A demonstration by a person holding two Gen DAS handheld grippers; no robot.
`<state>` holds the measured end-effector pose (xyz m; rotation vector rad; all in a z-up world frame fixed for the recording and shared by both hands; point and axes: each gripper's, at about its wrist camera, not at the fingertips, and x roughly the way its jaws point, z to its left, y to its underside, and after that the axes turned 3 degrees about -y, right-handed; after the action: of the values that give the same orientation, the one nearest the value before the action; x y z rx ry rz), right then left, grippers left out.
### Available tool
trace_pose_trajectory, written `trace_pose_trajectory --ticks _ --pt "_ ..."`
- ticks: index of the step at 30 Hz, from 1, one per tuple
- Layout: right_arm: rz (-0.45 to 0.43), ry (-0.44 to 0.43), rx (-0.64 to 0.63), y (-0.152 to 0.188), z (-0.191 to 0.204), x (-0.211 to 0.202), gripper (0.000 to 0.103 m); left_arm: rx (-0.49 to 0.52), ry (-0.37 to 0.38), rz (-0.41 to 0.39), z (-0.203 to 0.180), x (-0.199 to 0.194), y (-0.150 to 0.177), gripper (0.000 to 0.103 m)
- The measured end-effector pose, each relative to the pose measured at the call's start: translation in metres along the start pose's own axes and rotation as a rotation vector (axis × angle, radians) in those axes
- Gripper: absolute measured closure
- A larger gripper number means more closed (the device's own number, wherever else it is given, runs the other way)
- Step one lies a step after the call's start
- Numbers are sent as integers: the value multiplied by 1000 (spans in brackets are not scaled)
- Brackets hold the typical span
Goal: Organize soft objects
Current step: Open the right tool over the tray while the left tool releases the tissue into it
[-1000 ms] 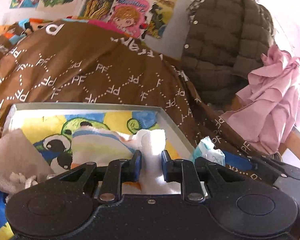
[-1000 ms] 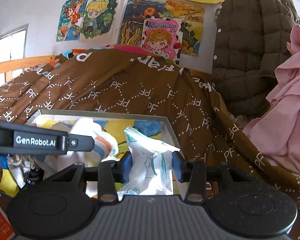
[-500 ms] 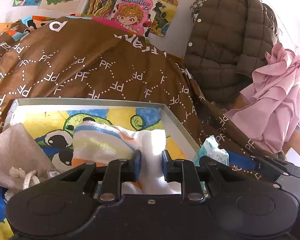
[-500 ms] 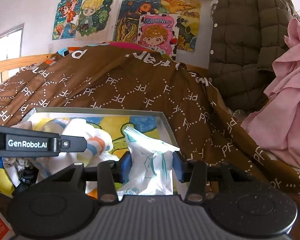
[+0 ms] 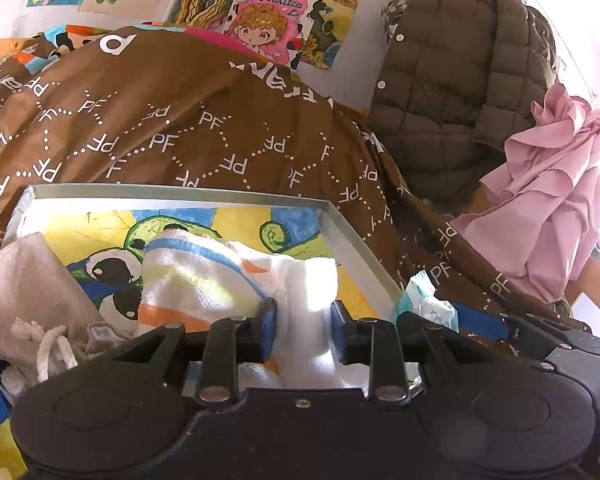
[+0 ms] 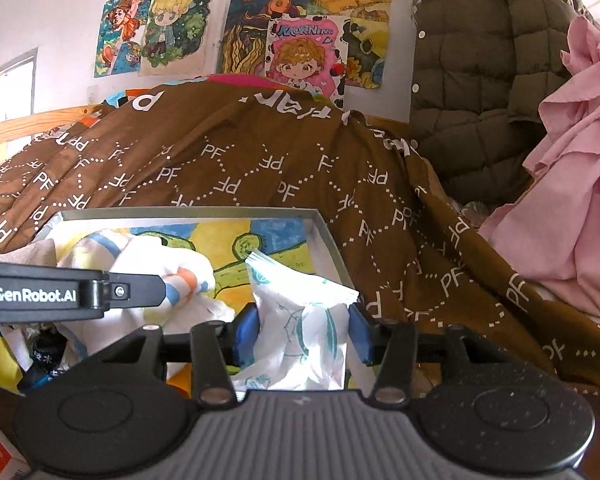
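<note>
A shallow grey box [image 5: 172, 197] with a colourful cartoon floor lies on a brown blanket. My left gripper [image 5: 303, 330] is shut on a white towel with blue and orange stripes [image 5: 204, 276], holding it over the box. A grey drawstring pouch [image 5: 24, 292] lies in the box at the left. My right gripper [image 6: 300, 330] is shut on a white tissue pack with teal print [image 6: 300, 312], at the box's right wall [image 6: 328, 240]. The towel [image 6: 140, 264] and the left gripper's side [image 6: 60, 294] show in the right wrist view.
The brown blanket with white PF letters [image 5: 180, 128] rises behind the box. A dark quilted jacket [image 5: 460, 80] and pink cloth [image 5: 552, 200] hang at the right. Cartoon posters [image 6: 300, 48] cover the wall. A wooden bed rail [image 6: 28, 120] runs at the left.
Both grippers have shifted a little so the box sits lower and the wall shows more. Both keep their grip on the towel and the tissue pack.
</note>
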<state>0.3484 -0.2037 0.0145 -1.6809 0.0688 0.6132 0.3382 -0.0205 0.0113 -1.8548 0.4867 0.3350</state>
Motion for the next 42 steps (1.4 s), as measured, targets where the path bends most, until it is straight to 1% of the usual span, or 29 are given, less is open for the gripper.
trace_pose_trajectory --ticks 7,9,11,16,25,30,32,34,38,42 --pt "6 10 11 0 -3 -1 44 -22 22 1 -1 -2 0 54" --pt "2 18 5 -1 -4 -2 40 -26 23 0 -1 -3 0 50" --pt "-4 21 6 -2 -5 -5 33 -33 26 -6 -1 -4 -1 43" --pt "-16 29 2 -4 -7 -10 23 -60 22 -13 -1 -8 -2 34" --pt "-39 72 -7 -8 -13 -27 9 -75 1 -48 -3 -23 -6 25" --pt "-68 86 -3 -13 -17 -43 4 -72 -37 -94 -5 -37 -9 17" --pt "-83 88 0 -15 -19 -51 1 -73 -48 -105 -5 -44 -10 9" --pt "-95 94 3 -19 -20 -59 0 -76 -64 -122 -6 -52 -10 5" --pt "-115 103 4 -27 -21 -74 0 -60 -84 -150 -9 -66 -13 1" --pt "-138 110 -4 -35 -22 -91 0 -46 -106 -184 -15 -82 -14 1"
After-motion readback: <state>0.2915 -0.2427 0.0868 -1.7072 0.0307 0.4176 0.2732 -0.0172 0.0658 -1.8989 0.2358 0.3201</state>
